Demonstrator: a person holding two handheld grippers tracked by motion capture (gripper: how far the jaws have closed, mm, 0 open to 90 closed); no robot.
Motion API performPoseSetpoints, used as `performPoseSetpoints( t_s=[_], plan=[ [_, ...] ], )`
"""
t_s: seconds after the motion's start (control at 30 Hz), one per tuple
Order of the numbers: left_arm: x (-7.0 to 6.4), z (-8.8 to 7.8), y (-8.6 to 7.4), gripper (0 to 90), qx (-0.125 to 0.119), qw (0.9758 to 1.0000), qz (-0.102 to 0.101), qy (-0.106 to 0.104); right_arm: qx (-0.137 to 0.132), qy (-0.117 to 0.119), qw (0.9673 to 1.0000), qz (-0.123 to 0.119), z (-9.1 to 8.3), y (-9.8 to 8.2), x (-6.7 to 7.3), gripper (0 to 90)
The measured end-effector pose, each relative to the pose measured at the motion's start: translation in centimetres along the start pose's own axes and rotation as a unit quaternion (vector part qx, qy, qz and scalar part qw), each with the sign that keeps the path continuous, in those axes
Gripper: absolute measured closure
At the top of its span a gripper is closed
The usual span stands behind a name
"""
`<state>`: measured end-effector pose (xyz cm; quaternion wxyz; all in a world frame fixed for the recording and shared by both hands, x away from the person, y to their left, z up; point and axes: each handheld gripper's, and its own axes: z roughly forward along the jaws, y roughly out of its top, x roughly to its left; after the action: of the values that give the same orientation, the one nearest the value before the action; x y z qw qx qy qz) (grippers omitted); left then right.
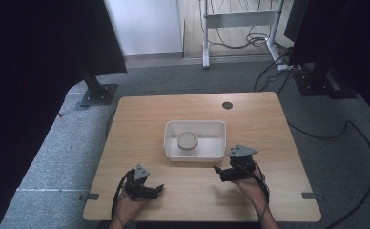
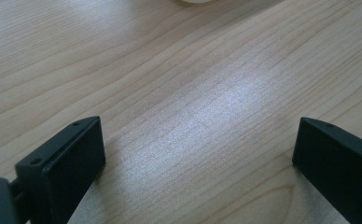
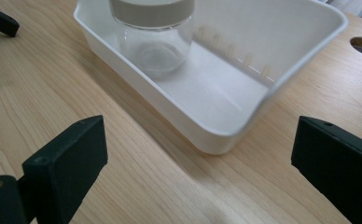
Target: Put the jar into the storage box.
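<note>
The right claw (image 1: 217,172) is hovering released beside the white plastic tray (image 3: 216,135), seemingly readying to reach its lidded glass jar (image 3: 152,39), while the left claw (image 1: 160,189) is idling released on the wooden bench (image 1: 192,191).

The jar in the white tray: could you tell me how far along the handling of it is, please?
Nothing looks done yet: the jar stands upright in the white tray with its lid on. Neither gripper holds anything; the right gripper hovers open near the tray's corner, and the left gripper is open over bare table. Reaching in and gripping the jar still lies ahead.
</note>
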<state>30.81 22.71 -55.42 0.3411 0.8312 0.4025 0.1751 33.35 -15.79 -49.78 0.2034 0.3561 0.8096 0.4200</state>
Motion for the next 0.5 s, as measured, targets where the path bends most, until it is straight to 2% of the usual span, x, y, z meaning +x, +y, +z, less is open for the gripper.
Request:
performPoseSetpoints(
  t_s=[0.5],
  plan=[
    [0.0,0.0,0.0,2.1,0.0,1.0,-0.001,0.001,0.002,-0.02,0.9997,0.014,-2.2,-2.6,-1.5,3.3]
  ],
)
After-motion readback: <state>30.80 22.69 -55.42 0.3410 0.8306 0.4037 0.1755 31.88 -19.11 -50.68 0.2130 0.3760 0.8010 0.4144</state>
